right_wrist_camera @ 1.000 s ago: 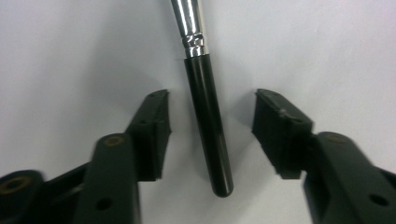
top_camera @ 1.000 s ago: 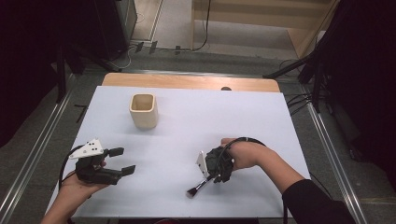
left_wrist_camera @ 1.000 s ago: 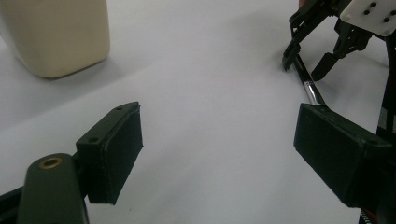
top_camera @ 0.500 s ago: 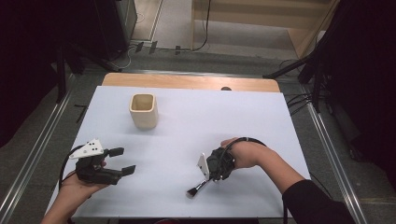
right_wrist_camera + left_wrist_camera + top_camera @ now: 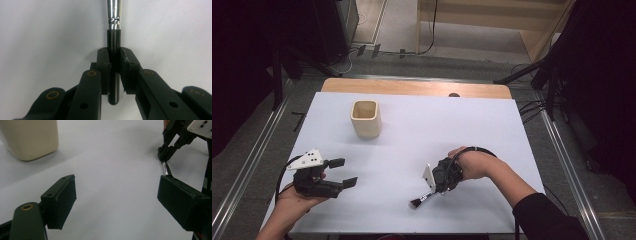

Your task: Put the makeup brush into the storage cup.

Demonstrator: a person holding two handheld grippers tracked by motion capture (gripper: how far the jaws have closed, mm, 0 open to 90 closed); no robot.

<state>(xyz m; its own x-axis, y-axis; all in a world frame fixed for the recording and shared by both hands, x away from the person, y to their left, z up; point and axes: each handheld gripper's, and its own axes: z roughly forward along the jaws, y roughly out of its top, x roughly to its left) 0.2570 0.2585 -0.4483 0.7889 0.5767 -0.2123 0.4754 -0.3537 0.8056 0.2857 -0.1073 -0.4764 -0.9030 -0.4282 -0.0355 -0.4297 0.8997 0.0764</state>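
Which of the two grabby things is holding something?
The right hand-held gripper. Its jaws have just been closing and now pinch the black handle of the brush. The left hand-held gripper is wide open with nothing between its jaws.

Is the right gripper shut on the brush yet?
Yes. The right gripper's jaws have just closed, and its pads press both sides of the brush's black handle, which still lies on the table.

The right gripper [image 5: 114,72] has just been closing its jaws, and its pads now clamp the brush [image 5: 114,37] handle between them.
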